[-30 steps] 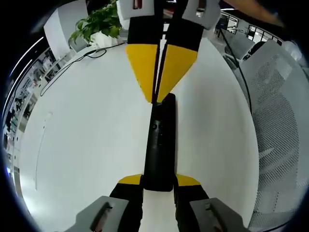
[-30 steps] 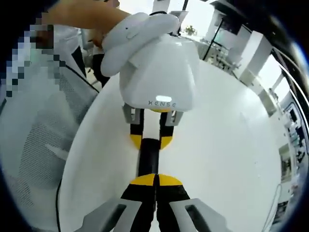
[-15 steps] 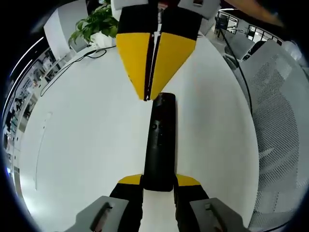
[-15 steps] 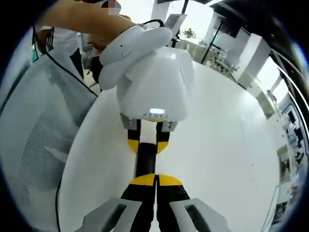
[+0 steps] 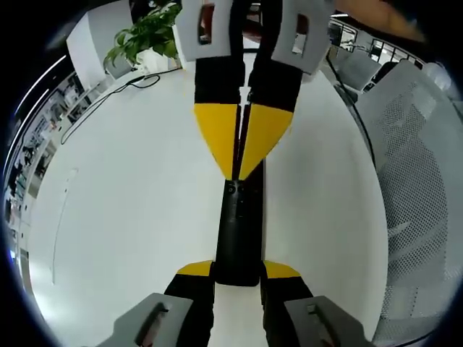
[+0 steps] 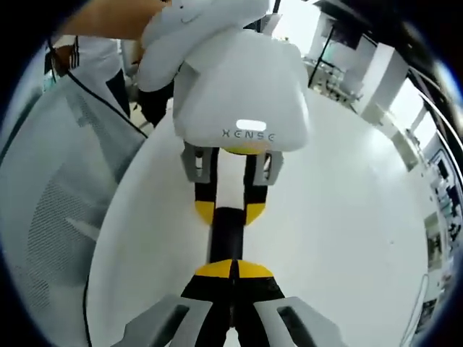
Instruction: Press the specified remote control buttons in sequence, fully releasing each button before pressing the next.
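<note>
A black remote point(image 5: 239, 231) lies lengthwise on the white table point(image 5: 123, 202). My left gripper point(image 5: 237, 270) is shut on its near end, one yellow fingertip point(image 5: 194, 269) on each side. My right gripper point(image 5: 237, 173) reaches in from the top, jaws shut, and its yellow point rests on the remote's button face just past a small round button. In the right gripper view, my right gripper point(image 6: 231, 269) is shut over the remote point(image 6: 226, 231). Beyond it, the left gripper point(image 6: 230, 212) under its white housing clamps the far end.
A potted plant point(image 5: 148, 36) and a black cable point(image 5: 108, 90) lie at the table's far edge. A mesh chair point(image 5: 419, 181) stands along the right side and shows again as the chair point(image 6: 51, 217). A person's arm point(image 6: 108, 22) holds the left gripper.
The right gripper's shut tip sat at the remote's far end, rose off it, and has now come down farther along the remote toward its middle. The left gripper and remote stayed put.
</note>
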